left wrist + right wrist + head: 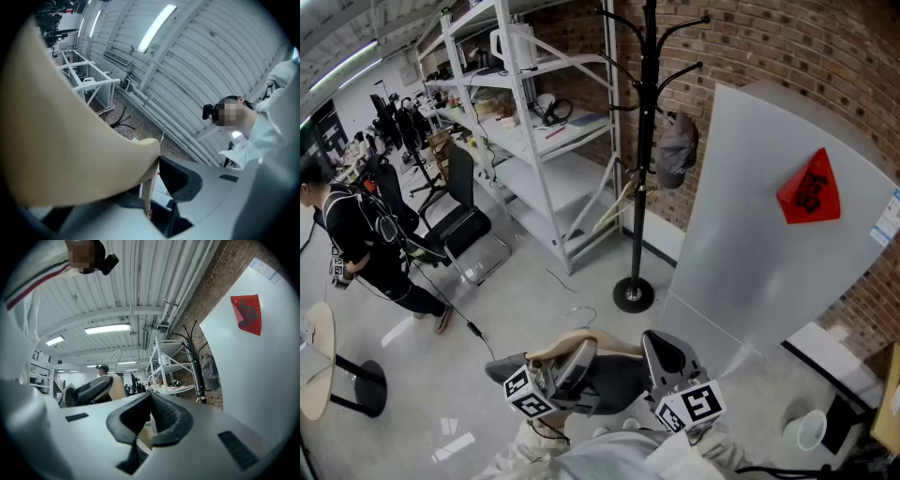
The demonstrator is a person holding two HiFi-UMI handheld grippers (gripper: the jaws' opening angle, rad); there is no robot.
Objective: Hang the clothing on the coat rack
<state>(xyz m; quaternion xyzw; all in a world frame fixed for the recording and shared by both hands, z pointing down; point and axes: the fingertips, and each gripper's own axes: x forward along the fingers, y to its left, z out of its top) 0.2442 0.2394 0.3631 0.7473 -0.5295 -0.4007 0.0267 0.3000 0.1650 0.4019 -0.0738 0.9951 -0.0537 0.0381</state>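
Note:
A black coat rack (644,141) stands on a round base by the brick wall, with a grey cap (678,150) hanging on one of its hooks. In the head view, low and in the middle, I hold a beige wooden hanger (567,344) with a wire hook (578,312), well short of the rack. My left gripper (567,364) is shut on the hanger's (70,154) left arm. My right gripper (664,354) is shut on its right end, where a beige piece (145,436) shows between the jaws. The right gripper view also shows the rack (194,364) far off.
White metal shelving (546,122) stands left of the rack, with an office chair (464,223) in front. A person (366,246) stands at far left near a round table (314,361). A large white panel (769,234) leans on the wall at right; a cup (811,429) sits below.

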